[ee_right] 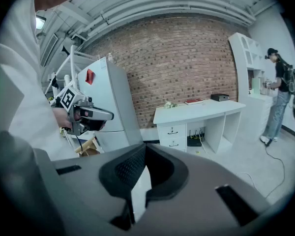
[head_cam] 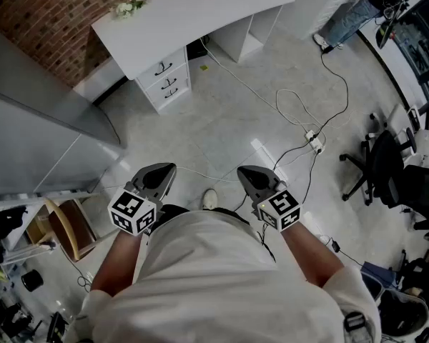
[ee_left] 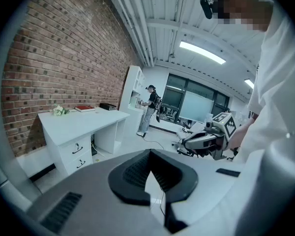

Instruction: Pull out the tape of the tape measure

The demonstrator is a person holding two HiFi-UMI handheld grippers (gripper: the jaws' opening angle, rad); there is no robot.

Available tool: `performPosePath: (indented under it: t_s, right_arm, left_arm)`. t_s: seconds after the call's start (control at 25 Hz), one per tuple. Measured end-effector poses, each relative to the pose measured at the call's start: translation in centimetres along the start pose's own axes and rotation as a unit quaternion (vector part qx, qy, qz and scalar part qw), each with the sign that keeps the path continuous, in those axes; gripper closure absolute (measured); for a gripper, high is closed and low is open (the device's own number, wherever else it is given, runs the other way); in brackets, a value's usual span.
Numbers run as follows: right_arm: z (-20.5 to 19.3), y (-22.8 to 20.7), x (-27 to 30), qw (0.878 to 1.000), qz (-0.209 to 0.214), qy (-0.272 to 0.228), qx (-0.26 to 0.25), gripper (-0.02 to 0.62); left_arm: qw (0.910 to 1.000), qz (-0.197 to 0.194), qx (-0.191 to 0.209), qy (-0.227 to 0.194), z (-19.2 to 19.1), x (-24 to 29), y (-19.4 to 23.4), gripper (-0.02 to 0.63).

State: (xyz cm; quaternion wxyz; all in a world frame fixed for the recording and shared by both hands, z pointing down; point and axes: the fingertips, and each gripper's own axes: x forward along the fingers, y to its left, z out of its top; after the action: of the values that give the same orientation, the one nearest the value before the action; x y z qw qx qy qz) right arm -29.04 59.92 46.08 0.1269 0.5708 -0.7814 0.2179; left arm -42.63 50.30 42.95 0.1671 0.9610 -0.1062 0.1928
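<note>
At far left, a grey cabinet (head_cam: 36, 113) and a cluttered rack (head_cam: 14, 249). Next, left gripper (head_cam: 159, 171): clenched, pads together on nothing, tilted down over the floor (head_cam: 222, 113). Beyond, against brick, a white desk (head_cam: 193, 13). Between the 2 grippers, a shoe toe (head_cam: 209, 200). Then right gripper (head_cam: 249, 171): likewise clamped tight, empty, level with the left. Farther right, white cables (head_cam: 300, 120), a black office chair (head_cam: 379, 166), 1 standing person (head_cam: 350, 13) by the far edge. No sure sight of the tape measure in any view; perhaps lost in the rack's clutter.
</note>
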Motion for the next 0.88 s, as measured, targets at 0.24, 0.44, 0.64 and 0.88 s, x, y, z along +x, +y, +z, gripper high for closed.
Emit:
performPosePath:
  t_s: [0.24, 0.44, 0.64, 0.88]
  right_arm:
    - [-0.3, -3.5, -0.5, 1.0, -0.012, -0.003, 0.008, 0.594]
    - [-0.1, -5.9, 0.7, 1.0, -0.021, -0.005, 0.023, 0.594]
    - [1.4, -8.5, 3.3, 0.999, -0.03, -0.008, 0.026, 0.592]
    - [5.5, -13.5, 7.0, 0.997, -0.074, -0.022, 0.023, 0.473]
  left_arm:
    - [0.9999, -0.011, 0.001, -0.002, 1.4, 3.3, -0.9, 0.611]
    - [0.9997, -0.023, -0.005, 0.007, 1.9, 5.3, 0.4, 0.611]
    - [0.9991, -0.041, -0.003, 0.009, 2.7, 8.0, 3.8, 0.611]
    - [0.9978, -0.065, 0.01, 0.005, 6.8, 12.7, 9.6, 0.506]
